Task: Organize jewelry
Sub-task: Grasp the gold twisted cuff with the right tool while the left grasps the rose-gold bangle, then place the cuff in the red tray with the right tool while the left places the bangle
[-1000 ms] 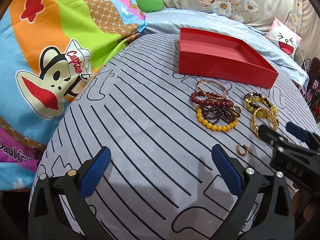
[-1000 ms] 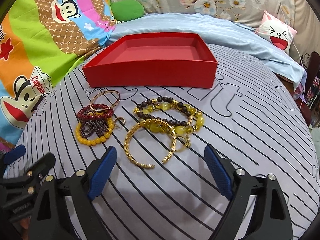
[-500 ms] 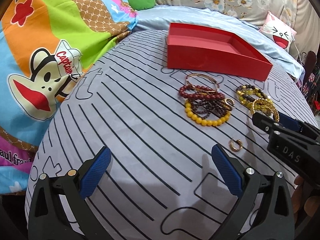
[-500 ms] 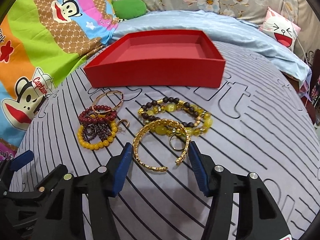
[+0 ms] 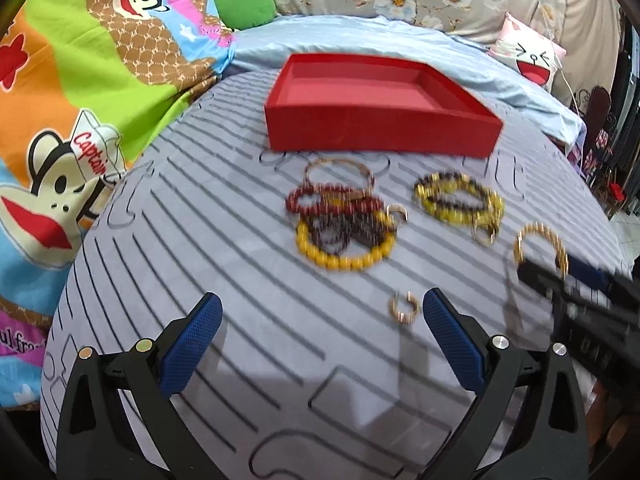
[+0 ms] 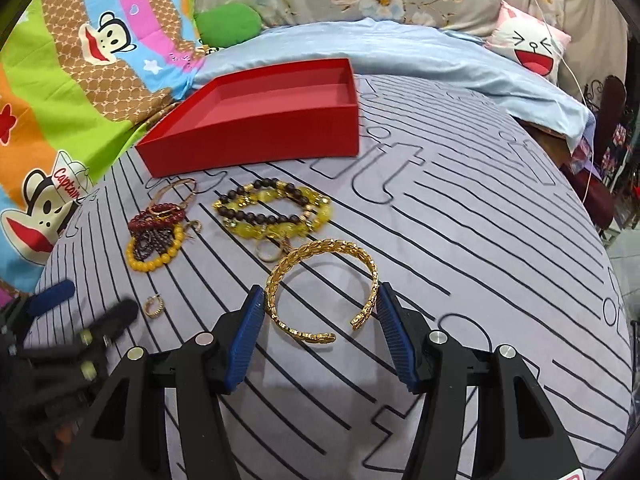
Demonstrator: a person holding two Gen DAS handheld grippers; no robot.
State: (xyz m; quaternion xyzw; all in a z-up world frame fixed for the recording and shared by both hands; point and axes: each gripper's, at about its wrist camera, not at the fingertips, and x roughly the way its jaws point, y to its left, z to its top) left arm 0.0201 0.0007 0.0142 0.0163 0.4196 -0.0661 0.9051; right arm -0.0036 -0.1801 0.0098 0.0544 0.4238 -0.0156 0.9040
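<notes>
On the striped bed, the right claw (image 6: 320, 312) has just closed onto the gold cuff (image 6: 322, 286), pads touching both sides. Nearby, the left claw (image 5: 320, 344) gapes wide beside a small earring (image 5: 404, 307). Beyond the bracelets (image 5: 340, 220) sits the red tray (image 5: 380, 136).

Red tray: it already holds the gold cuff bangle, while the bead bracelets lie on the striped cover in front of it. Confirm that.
Not right. The red tray holds nothing; the gold cuff bangle is between the pads of the right gripper, as the right wrist view shows. The bead bracelets do lie on the striped cover in front of the tray.
</notes>
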